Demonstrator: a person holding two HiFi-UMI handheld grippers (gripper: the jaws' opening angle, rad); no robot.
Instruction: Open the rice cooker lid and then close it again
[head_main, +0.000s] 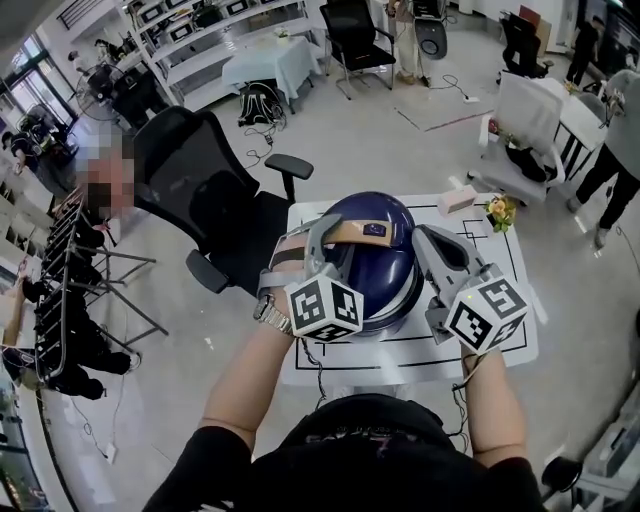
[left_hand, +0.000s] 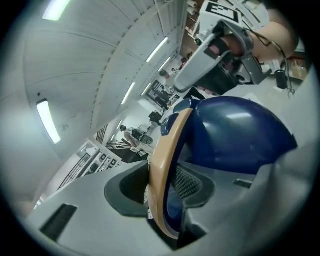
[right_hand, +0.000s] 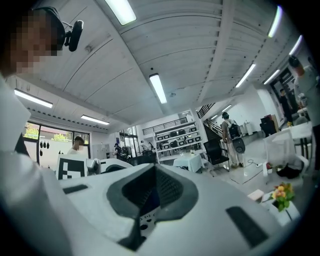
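The left hand-held gripper (left_hand: 162, 187) is clenched on the tan curved carrying handle (left_hand: 167, 150), which stands upright between its pads. It sits at nine o'clock of the dark blue domed rice cooker (head_main: 375, 275). The right hand-held gripper (right_hand: 150, 200) is at three o'clock of the dome, jaws pressed together on nothing.

The cooker stands in the middle of a small white table (head_main: 505, 345), its lid apparently down. This looks like the start of the opening step, though the latch is not visible. The next move probably calls for finding the lid release while one gripper steadies the body.

Space above the dome is free for the lid to swing. The table edge runs close at six and nine o'clock. A black office chair (head_main: 200, 200) stands at ten o'clock, with a pink box (head_main: 455, 200) and small flowers (head_main: 500, 210) at one o'clock.
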